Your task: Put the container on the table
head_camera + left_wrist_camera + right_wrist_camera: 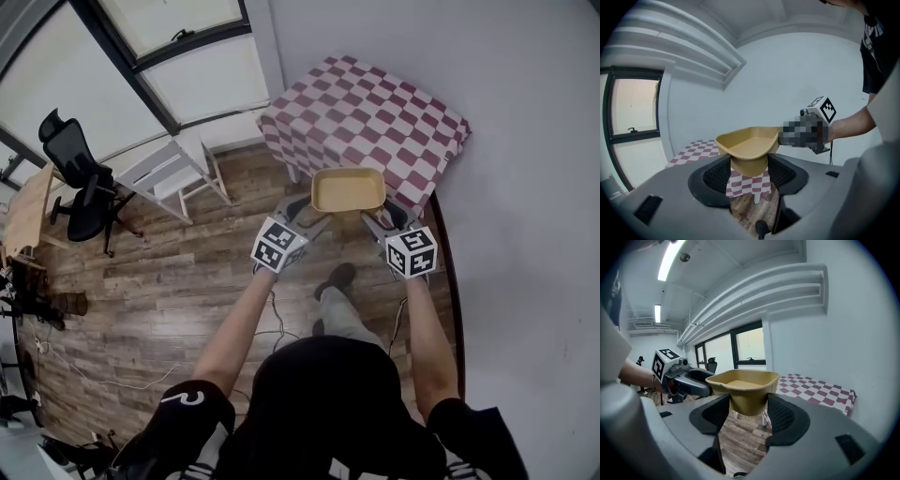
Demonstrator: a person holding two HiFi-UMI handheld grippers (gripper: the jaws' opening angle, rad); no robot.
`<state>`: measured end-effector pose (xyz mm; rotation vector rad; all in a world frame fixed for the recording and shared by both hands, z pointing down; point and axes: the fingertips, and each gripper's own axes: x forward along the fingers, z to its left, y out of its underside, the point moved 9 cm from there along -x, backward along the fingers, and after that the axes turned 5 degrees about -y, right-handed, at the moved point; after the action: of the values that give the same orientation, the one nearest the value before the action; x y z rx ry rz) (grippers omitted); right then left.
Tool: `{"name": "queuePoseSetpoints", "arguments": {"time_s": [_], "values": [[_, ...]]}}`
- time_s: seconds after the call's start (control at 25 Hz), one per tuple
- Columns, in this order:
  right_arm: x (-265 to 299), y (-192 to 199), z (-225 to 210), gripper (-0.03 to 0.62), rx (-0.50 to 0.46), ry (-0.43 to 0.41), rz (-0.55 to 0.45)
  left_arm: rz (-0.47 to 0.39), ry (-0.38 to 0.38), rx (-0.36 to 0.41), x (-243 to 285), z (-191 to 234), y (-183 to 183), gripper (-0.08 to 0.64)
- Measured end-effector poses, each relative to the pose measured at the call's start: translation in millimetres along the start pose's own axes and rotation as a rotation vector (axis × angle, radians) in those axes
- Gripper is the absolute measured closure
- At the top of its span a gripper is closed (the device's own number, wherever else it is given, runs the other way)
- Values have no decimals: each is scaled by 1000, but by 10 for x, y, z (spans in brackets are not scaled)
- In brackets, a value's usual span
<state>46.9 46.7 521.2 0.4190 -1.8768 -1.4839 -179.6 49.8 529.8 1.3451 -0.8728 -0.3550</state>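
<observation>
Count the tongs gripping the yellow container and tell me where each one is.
2. The left tongs clamp the yellow container at its left end, the right tongs at its right end, near the checkered table's front edge. None appear hidden.

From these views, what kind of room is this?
Probably an office or lab space: a black office chair near large windows, a wood-look floor, and a checkered-cloth table against the wall.
</observation>
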Motion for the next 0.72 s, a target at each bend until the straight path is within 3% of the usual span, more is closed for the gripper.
{"name": "queuePoseSetpoints", "arguments": {"time_s": [0.24,0.72], "values": [[253,-2,-358,322,18,14,4,22,27,3,409,268,29,311],[828,-211,-1242,324,85,69,-18,46,74,67,1336,968,-383,311]]}}
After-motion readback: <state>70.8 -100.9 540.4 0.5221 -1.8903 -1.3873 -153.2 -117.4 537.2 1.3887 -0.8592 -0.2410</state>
